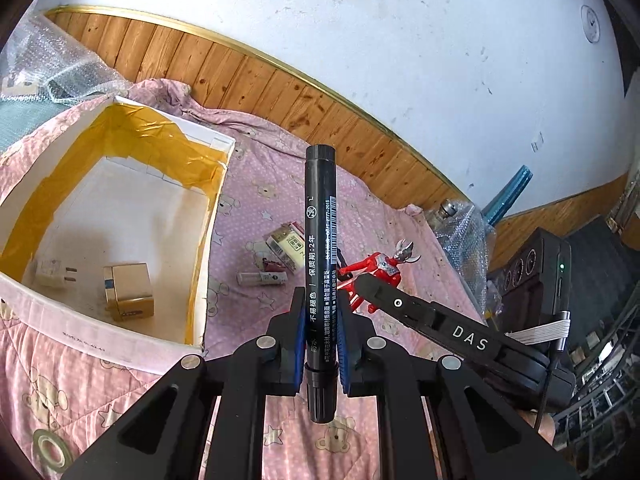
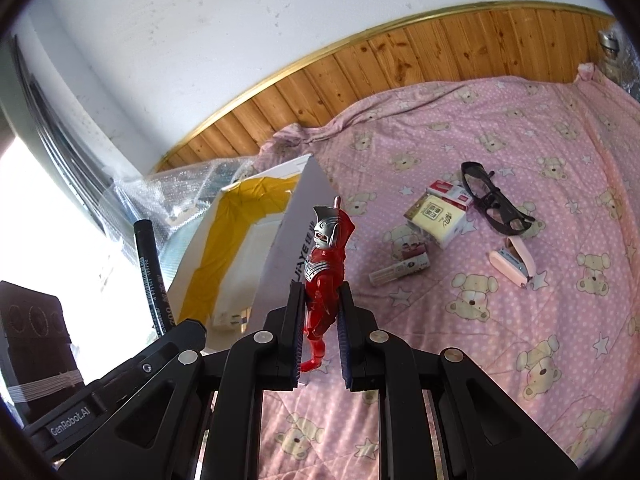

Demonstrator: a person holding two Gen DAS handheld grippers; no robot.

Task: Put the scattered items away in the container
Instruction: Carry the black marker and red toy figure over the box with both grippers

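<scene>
The white box (image 1: 120,216) lies at the left on the pink quilt (image 2: 500,340), holding only a gold carton (image 1: 128,292) and a plug (image 1: 50,274). The left gripper (image 1: 320,332) clasps a black marker (image 1: 320,240); the right gripper (image 2: 320,332) grasps a red figure (image 2: 324,272). Glasses (image 2: 494,200), tissue pack (image 2: 436,220), stapler (image 2: 514,262) and tube (image 2: 394,272) lie scattered to the right, so most remains
</scene>
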